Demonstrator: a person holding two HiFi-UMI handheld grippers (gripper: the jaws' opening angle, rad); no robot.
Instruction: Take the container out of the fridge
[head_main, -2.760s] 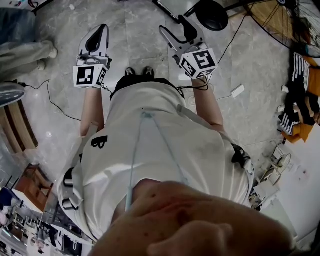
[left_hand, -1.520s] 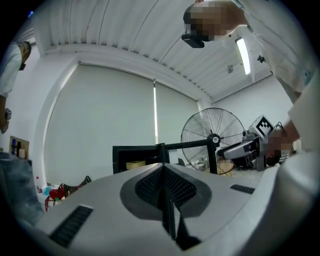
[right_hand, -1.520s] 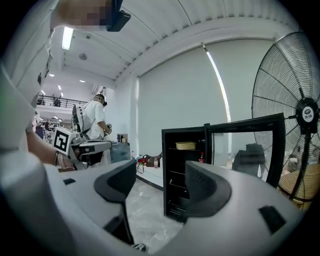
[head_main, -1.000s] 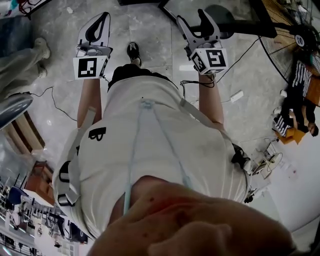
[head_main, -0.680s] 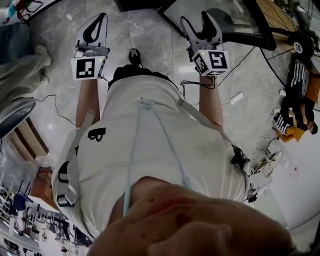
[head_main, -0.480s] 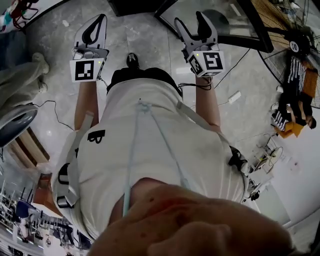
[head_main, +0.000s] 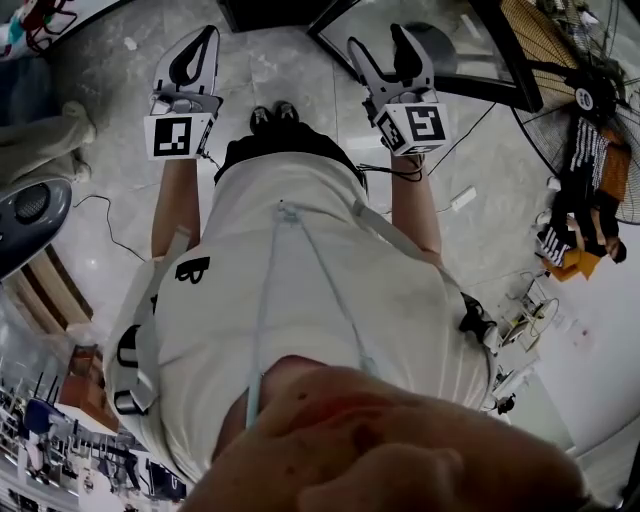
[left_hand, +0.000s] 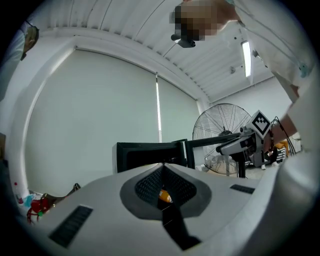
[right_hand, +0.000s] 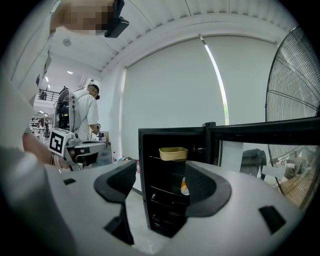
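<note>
A small black fridge (right_hand: 170, 185) stands on the floor with its door (right_hand: 265, 131) swung open to the right. A shallow yellow container (right_hand: 173, 153) sits on its top shelf, and an orange bottle (right_hand: 184, 186) stands on a lower shelf. My right gripper (right_hand: 161, 169) is open and empty, some way in front of the fridge, with the container showing between its jaws. My left gripper (left_hand: 162, 168) is shut on nothing and points at the same fridge (left_hand: 145, 155). In the head view both the left gripper (head_main: 203, 38) and the right gripper (head_main: 378, 42) are held out over the floor.
A large floor fan (head_main: 590, 60) stands at the right, with a pile of clothes (head_main: 585, 215) beside it. A power strip and cable (head_main: 462, 198) lie on the floor. Another person's legs (head_main: 40, 130) are at the left, and a person in white (right_hand: 82, 115) stands further off.
Both grippers have moved forward toward the fridge, whose edge and door have come into the top of the head view. The jaws kept their states: left shut, right open.
</note>
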